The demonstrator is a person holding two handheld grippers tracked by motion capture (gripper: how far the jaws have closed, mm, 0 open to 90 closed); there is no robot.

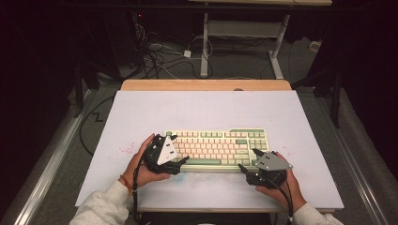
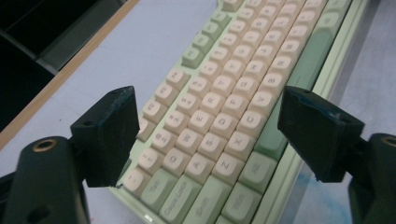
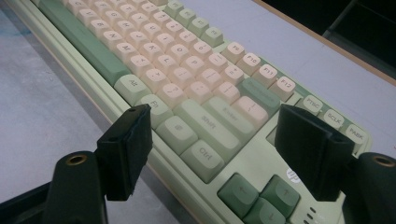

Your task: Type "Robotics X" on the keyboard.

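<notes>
**Two handheld grippers at either end of a keyboard**

From above, I see a pale green and cream keyboard (image 1: 218,147) in the lower centre of the frame, on a light grey table (image 1: 206,110). My left gripper (image 1: 180,162) sits at its left end, my right gripper (image 1: 248,161) at its lower right corner. Cables lie on the floor across the top.
</notes>
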